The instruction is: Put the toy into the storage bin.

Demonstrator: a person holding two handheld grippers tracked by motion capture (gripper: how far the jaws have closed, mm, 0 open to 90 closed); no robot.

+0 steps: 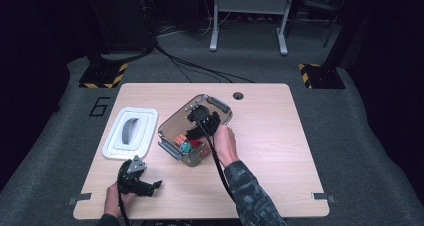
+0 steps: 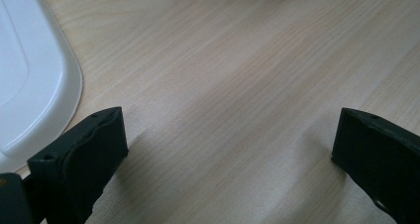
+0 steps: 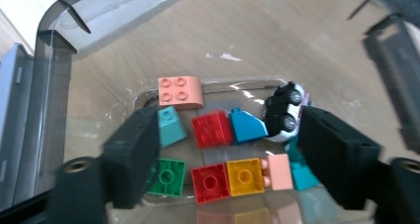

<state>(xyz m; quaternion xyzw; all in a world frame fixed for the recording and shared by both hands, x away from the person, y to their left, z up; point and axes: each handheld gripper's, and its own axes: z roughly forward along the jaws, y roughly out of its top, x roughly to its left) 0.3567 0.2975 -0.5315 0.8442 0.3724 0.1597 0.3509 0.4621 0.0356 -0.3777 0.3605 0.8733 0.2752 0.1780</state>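
A clear grey plastic box (image 1: 172,123) stands at the middle of the table with several toy bricks on its bottom. My right gripper (image 1: 194,132) reaches down into it. In the right gripper view its jaws (image 3: 230,130) stand open over the bricks, pressing on none. A red brick (image 3: 212,128) and a blue brick (image 3: 246,126) lie between them. A teal brick (image 3: 171,126) sits by one jaw, a small white toy car (image 3: 284,111) by the other. My left gripper (image 1: 152,186) rests near the table's front left, open over bare wood (image 2: 228,135).
The box's white lid (image 1: 131,132) lies flat left of the box, its edge (image 2: 29,85) just beside my left gripper. A salmon brick (image 3: 180,91), a green (image 3: 167,177), a red (image 3: 210,182) and a yellow one (image 3: 244,176) lie in the box.
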